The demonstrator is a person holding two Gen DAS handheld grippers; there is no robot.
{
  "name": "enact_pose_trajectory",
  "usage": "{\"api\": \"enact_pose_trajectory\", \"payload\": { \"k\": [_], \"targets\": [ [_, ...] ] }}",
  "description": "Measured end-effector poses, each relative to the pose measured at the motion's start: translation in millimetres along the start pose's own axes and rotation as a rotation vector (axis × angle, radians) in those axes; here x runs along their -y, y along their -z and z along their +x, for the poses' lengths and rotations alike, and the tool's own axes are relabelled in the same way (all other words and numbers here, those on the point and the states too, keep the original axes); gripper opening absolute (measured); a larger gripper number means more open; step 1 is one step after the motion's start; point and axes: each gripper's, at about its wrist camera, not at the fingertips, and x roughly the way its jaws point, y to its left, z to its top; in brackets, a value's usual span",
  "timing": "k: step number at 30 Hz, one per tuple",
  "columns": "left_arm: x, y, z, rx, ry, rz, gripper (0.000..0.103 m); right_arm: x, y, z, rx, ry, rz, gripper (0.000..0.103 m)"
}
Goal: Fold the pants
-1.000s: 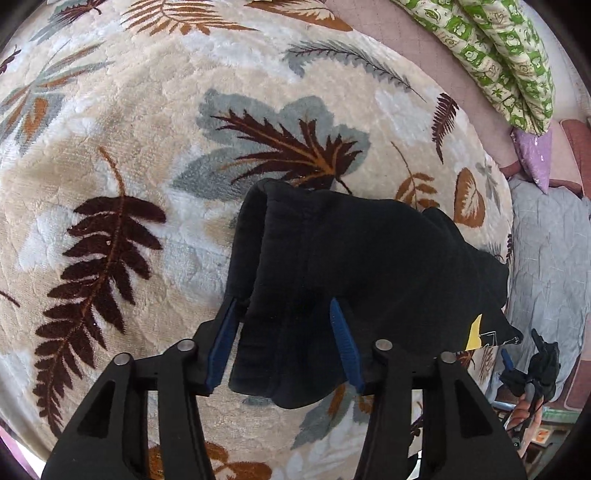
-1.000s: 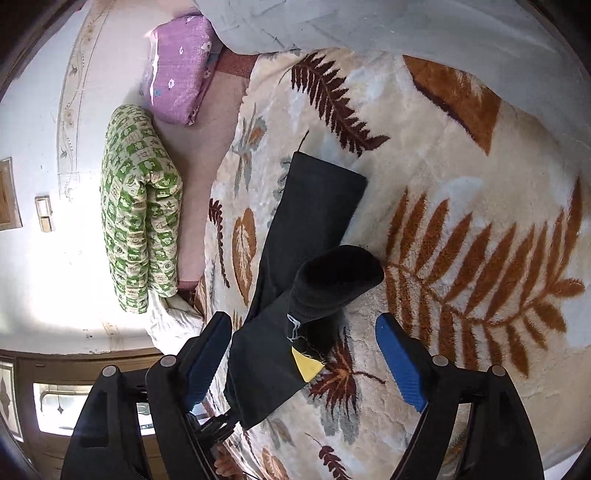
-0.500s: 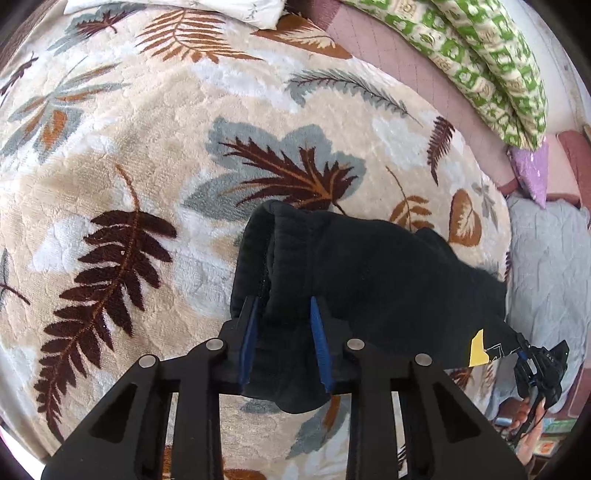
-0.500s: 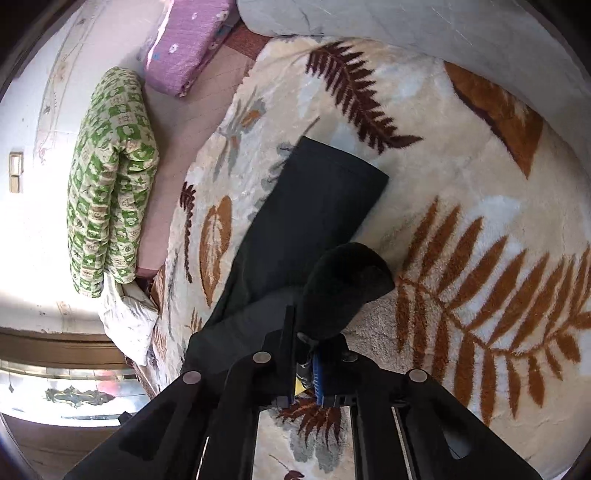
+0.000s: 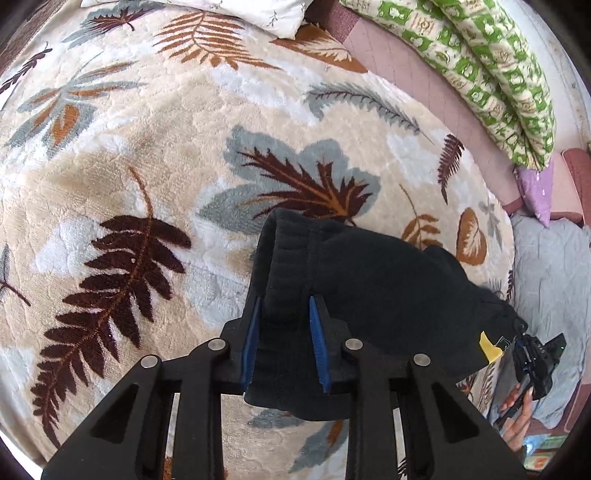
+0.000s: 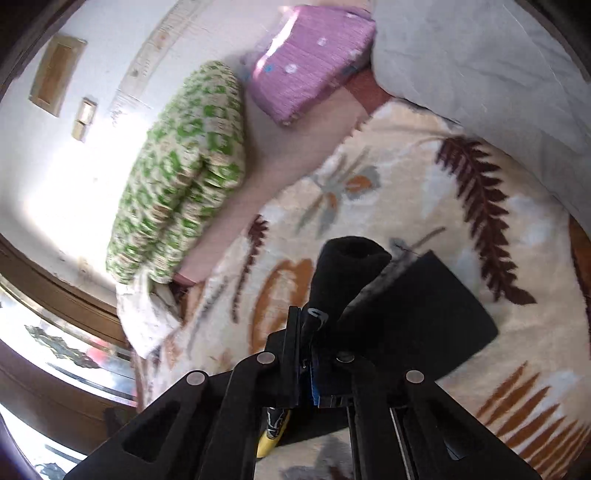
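Black pants (image 5: 376, 295) lie on a leaf-patterned blanket (image 5: 147, 155). My left gripper (image 5: 284, 306) is shut on the ribbed waistband end of the pants. In the right wrist view the pants (image 6: 436, 317) show one leg flat on the blanket and one leg end lifted. My right gripper (image 6: 304, 328) is shut on that raised leg end, with a yellow tag (image 6: 269, 439) hanging below it. The right gripper also shows in the left wrist view (image 5: 535, 358), at the far end of the pants.
A green patterned rolled quilt (image 5: 498, 74) and a purple pillow (image 6: 314, 55) lie along the far side on a pink sheet. A grey quilt (image 6: 498, 74) borders the blanket. A white pillow (image 5: 236, 11) lies at the blanket's edge.
Both grippers closed on the pants: the left on the waistband, the right on a leg end. The right gripper has since lifted and tilted with the leg end in it.
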Motion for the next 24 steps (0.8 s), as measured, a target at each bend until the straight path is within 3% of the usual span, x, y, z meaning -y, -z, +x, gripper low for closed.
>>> {"api": "enact_pose_trajectory", "payload": {
  "k": [2, 6, 10, 13, 17, 18, 19, 21, 24],
  "targets": [
    [-0.3, 1.0, 1.5, -0.006, -0.003, 0.010, 0.024, 30.2, 9.1, 10.7, -0.032, 0.061, 0.022, 0.006],
    [2.4, -1.7, 0.8, -0.015, 0.003, 0.025, 0.024, 63.1, 18.7, 10.9, -0.089, 0.043, 0.079, 0.012],
    [2.4, -4.7, 3.4, -0.033, 0.031, 0.012, 0.024, 80.5, 11.5, 2.8, -0.083, -0.017, 0.196, 0.041],
    [0.5, -6.7, 6.2, -0.056, 0.066, 0.000, 0.028, 82.3, 5.3, 1.2, -0.041, -0.043, 0.246, 0.051],
    [-3.3, -9.1, 1.5, -0.057, 0.088, -0.018, 0.028, 73.8, 5.1, 16.5, -0.092, -0.002, 0.223, 0.049],
    [-4.5, -10.1, 0.4, -0.060, 0.098, -0.031, 0.027, 70.3, 5.8, 17.3, -0.099, 0.009, 0.204, 0.041],
    [-6.0, -10.7, -0.6, -0.066, 0.110, -0.048, 0.025, 66.0, 6.1, 18.1, -0.111, 0.046, 0.182, 0.021],
    [-7.9, -12.0, -4.5, -0.060, 0.131, -0.073, 0.018, 60.4, 6.2, 17.9, -0.121, 0.066, 0.166, 0.005],
    [-10.2, -16.2, -11.5, -0.046, 0.185, -0.104, 0.011, 45.9, 2.5, 7.2, -0.090, 0.055, 0.147, 0.004]
  ]
}}
